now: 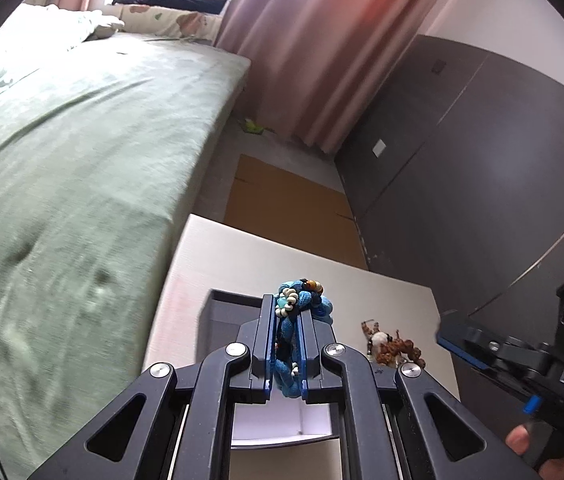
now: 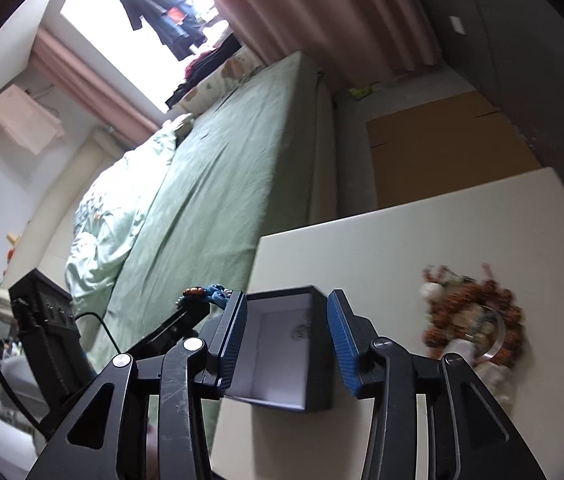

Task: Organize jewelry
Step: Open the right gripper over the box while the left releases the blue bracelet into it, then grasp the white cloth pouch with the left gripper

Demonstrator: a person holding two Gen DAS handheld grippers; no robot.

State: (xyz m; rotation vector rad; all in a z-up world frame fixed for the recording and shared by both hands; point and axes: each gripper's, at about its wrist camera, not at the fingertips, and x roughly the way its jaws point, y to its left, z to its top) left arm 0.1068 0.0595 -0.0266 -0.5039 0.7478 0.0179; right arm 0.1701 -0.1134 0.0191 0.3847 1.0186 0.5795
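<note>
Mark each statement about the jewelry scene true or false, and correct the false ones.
1. The left gripper is shut on the blue bead jewelry. True.
2. The right gripper is clamped on the orange jewelry. False: its jaws stand open with nothing between them, and the brown-orange jewelry pile lies on the white table to its right.
3. The dark box is open and shows a white lining. True.
4. The blue jewelry already lies in the box. False: the left gripper holds it up off the table.
5. The bed has a red sheet. False: the sheet is green.
</note>
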